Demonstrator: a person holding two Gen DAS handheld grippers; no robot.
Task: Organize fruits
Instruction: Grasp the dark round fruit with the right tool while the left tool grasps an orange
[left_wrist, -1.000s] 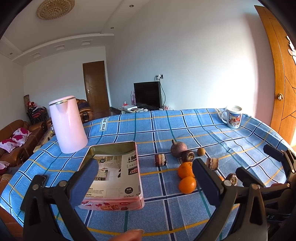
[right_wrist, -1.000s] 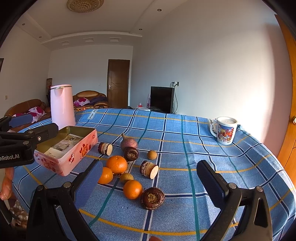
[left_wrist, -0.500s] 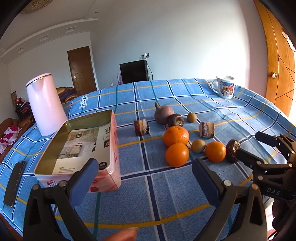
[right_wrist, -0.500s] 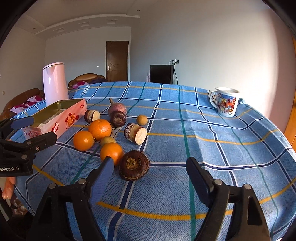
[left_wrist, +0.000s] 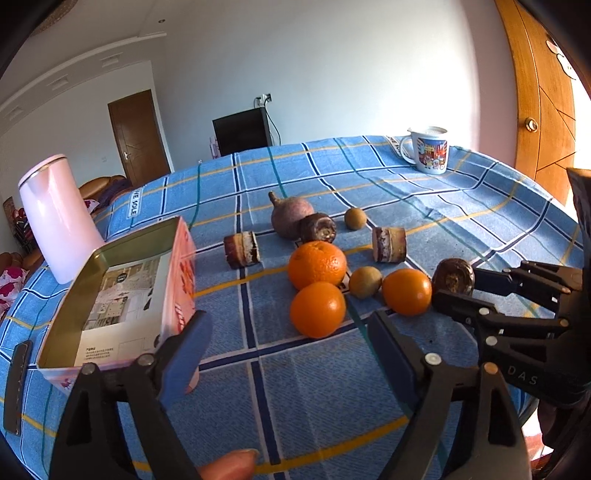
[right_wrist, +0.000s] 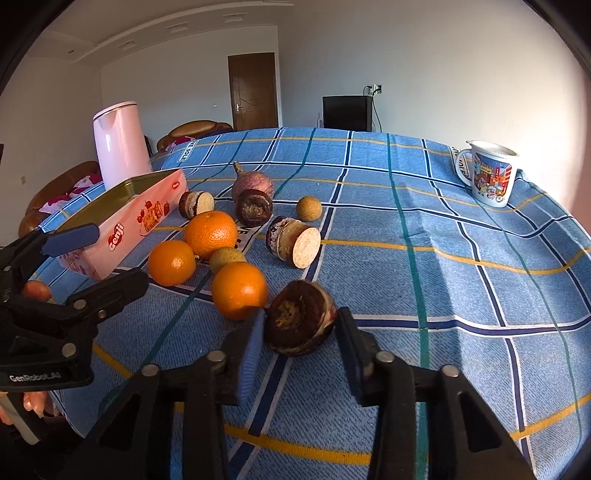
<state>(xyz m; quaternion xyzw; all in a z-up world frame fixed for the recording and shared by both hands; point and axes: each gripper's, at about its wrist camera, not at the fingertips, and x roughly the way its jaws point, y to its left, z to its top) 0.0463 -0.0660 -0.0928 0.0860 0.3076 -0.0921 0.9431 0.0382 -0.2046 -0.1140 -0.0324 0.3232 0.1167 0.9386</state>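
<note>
Three oranges (left_wrist: 317, 263), small brown fruits (left_wrist: 365, 282), dark cut pieces and a purple bulb (left_wrist: 290, 215) lie on the blue checked cloth. An open pink tin (left_wrist: 122, 295) stands at the left. My right gripper (right_wrist: 300, 332) has its jaws on both sides of a dark brown round fruit (right_wrist: 300, 322) and is closing in; contact is unclear. That fruit shows in the left wrist view (left_wrist: 453, 276) between the right fingers (left_wrist: 461, 302). My left gripper (left_wrist: 288, 339) is open and empty, low over the cloth, in front of the nearest orange (left_wrist: 317, 309).
A pink kettle (left_wrist: 55, 218) stands behind the tin. A printed mug (right_wrist: 489, 178) sits at the far right of the table. A dark flat object (left_wrist: 16, 384) lies at the left table edge. The tin (right_wrist: 122, 229) also shows in the right wrist view.
Both grippers have moved forward and down toward the fruit. The right gripper's jaws have narrowed around the dark brown fruit. The left gripper has come nearer the oranges.
</note>
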